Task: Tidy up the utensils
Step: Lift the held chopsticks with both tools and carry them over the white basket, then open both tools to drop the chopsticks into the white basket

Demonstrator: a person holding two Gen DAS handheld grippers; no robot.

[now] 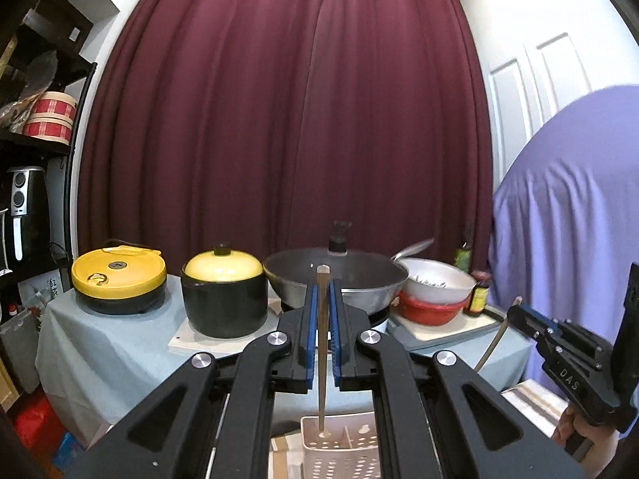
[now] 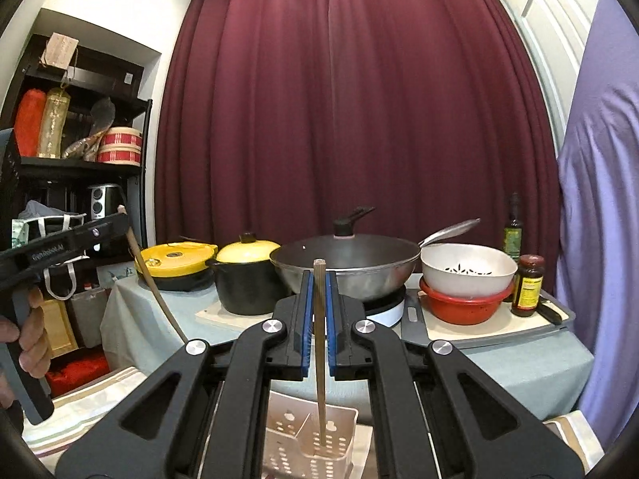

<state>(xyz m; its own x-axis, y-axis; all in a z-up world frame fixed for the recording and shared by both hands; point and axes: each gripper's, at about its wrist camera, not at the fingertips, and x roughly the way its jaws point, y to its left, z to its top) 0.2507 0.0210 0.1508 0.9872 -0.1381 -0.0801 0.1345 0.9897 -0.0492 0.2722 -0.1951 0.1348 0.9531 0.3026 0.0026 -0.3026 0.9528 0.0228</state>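
Two chopsticks show, one [image 1: 322, 343] in the left tongs [image 1: 322, 319] and one [image 2: 319, 343] in the right tongs [image 2: 318, 315], and there is one perforated utensil caddy [image 2: 315, 439] (split into compartments) below them. On the desk [image 2: 519, 367] stand two yellow-lidded pots [image 2: 249, 279] [image 2: 175, 265], one wok [image 2: 343, 263], two stacked bowls, white [image 2: 467, 271] over red [image 2: 465, 303], one dark bottle [image 2: 513, 231], one jar [image 2: 528, 285] and one grey tray [image 2: 499, 329]. The shelf holds two red-striped round boxes [image 2: 120, 145].

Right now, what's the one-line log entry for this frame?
step: placing chopsticks | left tool: shut on left chopstick, tip inside caddy | right tool: shut on right chopstick, tip inside caddy
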